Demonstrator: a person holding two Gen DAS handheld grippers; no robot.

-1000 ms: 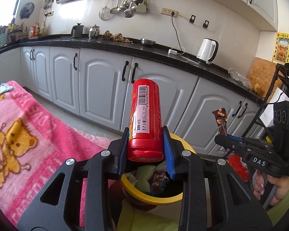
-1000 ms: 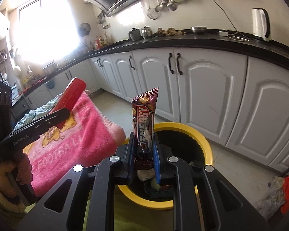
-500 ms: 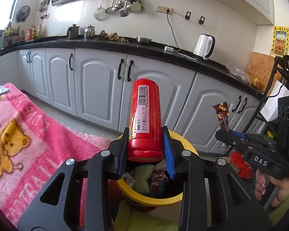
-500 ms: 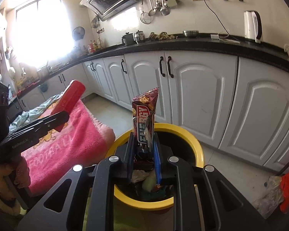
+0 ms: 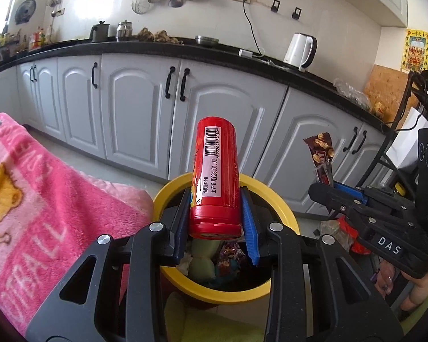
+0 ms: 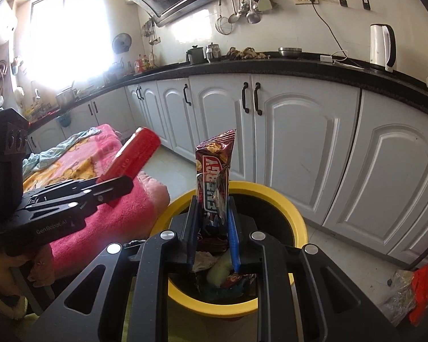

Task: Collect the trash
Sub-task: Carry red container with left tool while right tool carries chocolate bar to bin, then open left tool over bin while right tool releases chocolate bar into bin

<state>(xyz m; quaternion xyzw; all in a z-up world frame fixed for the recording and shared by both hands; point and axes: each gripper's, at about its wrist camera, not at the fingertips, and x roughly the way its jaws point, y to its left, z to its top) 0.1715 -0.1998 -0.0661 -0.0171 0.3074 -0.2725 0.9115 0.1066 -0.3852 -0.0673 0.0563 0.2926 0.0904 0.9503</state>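
Note:
My left gripper (image 5: 216, 199) is shut on a red cylindrical can (image 5: 215, 176) with a white barcode label, held above the yellow-rimmed trash bin (image 5: 282, 208). My right gripper (image 6: 213, 208) is shut on a brown energy bar wrapper (image 6: 215, 182), upright over the same bin (image 6: 296, 222). The bin holds several wrappers and a pale green item (image 6: 219, 273). The right gripper (image 5: 325, 191) with the wrapper (image 5: 321, 156) shows at the right of the left wrist view. The left gripper (image 6: 119, 182) with the can (image 6: 135, 154) shows at the left of the right wrist view.
A pink blanket (image 5: 37, 199) with bear prints lies left of the bin. White cabinets (image 5: 139, 114) under a black counter (image 5: 214, 51) stand behind. A kettle (image 5: 301, 50) sits on the counter. A bag of red trash (image 6: 413, 290) lies on the floor at right.
Both grippers have moved forward and lower over the bin, still holding the can and the wrapper. The bin rim now shows more fully around the fingers.

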